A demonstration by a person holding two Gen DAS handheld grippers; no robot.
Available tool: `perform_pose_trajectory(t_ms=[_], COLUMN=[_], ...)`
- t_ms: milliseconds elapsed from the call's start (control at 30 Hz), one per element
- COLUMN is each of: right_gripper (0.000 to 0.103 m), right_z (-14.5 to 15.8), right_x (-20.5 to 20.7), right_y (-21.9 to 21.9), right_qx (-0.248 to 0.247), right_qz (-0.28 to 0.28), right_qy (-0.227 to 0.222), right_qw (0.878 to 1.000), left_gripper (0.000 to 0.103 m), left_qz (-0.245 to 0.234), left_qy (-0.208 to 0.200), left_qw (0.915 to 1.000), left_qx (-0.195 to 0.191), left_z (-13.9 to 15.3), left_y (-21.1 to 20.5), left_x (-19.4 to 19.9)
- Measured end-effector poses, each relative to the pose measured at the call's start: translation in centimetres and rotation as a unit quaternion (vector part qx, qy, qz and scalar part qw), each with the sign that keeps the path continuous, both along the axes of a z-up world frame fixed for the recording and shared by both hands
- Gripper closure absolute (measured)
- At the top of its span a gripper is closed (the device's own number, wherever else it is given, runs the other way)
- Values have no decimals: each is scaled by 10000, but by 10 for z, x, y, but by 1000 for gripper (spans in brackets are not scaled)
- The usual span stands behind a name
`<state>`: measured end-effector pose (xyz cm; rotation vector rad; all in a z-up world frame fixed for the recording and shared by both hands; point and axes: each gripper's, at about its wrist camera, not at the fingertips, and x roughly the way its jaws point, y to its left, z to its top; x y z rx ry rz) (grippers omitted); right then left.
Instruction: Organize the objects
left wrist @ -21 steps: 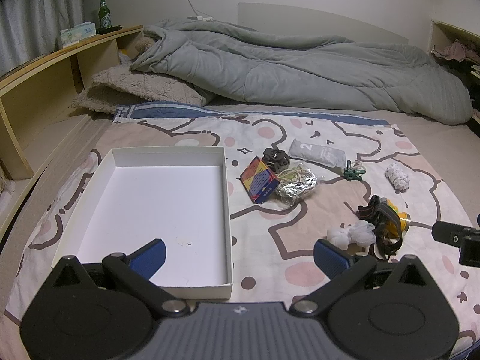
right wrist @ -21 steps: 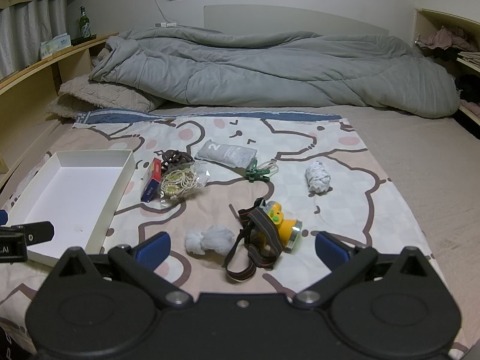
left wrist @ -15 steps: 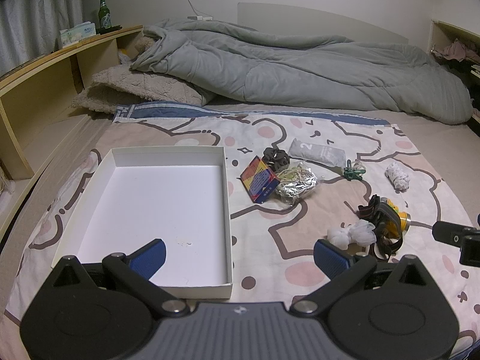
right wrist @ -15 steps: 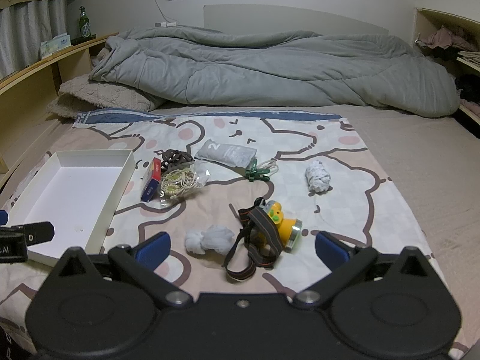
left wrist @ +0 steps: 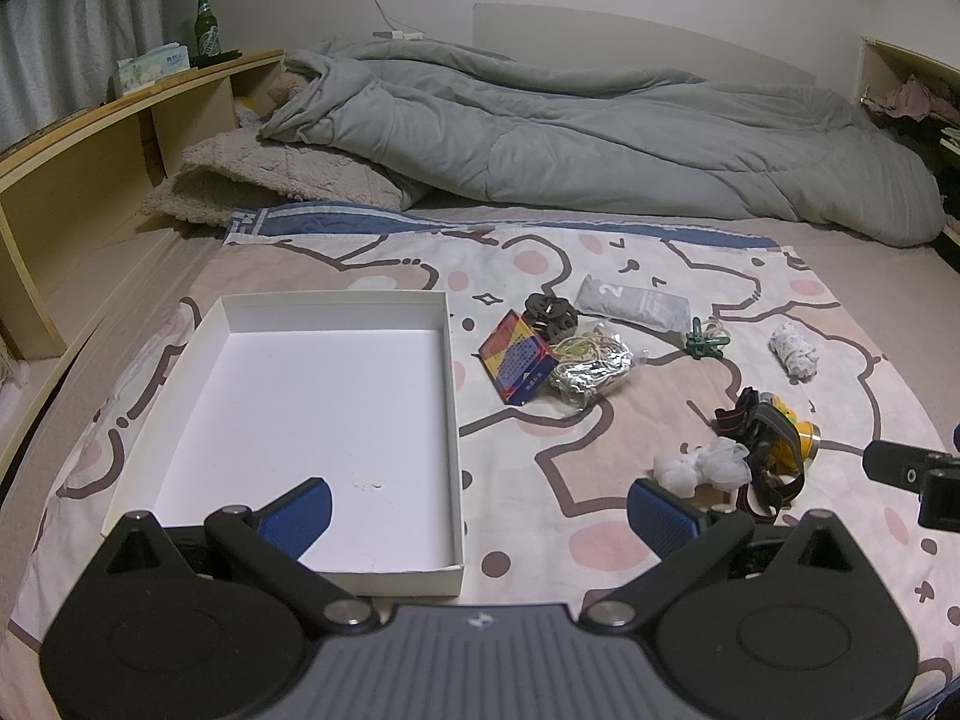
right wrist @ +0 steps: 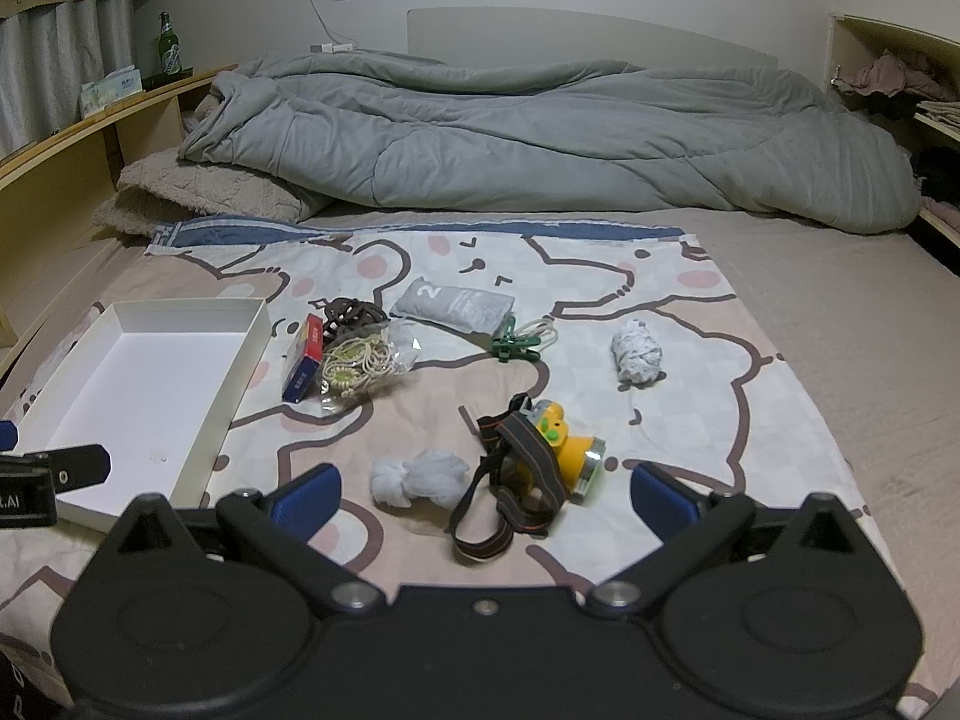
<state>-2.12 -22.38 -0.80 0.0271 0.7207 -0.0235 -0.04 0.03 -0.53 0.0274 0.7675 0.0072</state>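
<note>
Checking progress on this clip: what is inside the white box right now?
Nothing yet: the white box shows only its bare floor with a few tiny specks. The left gripper covers its near edge, so that strip is hidden.

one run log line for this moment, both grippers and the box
left gripper: open, holds nothing | right gripper: open, holds nothing | shallow white cardboard box: nothing in it | yellow headlamp with dark strap: on the bedsheet, untouched

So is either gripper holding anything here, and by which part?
Nothing is held. The left gripper and right gripper are both open, with nothing between their fingers.
</note>
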Motion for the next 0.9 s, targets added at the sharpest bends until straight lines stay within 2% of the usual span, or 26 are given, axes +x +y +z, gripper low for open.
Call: perform_pose_trajectory(t_ms=[900], right_gripper=[0], right_z=[-2], right_x=[1], right_y=[-1], right_qx=[5], right_qz=[-6], right_qy=[13], right_qw=[10000], left_gripper=[0], left_qz=[2], left_qy=[5], left_qw=[10000], left_qx=[7], left_z=[0], left_y=[-1], left_x=[0])
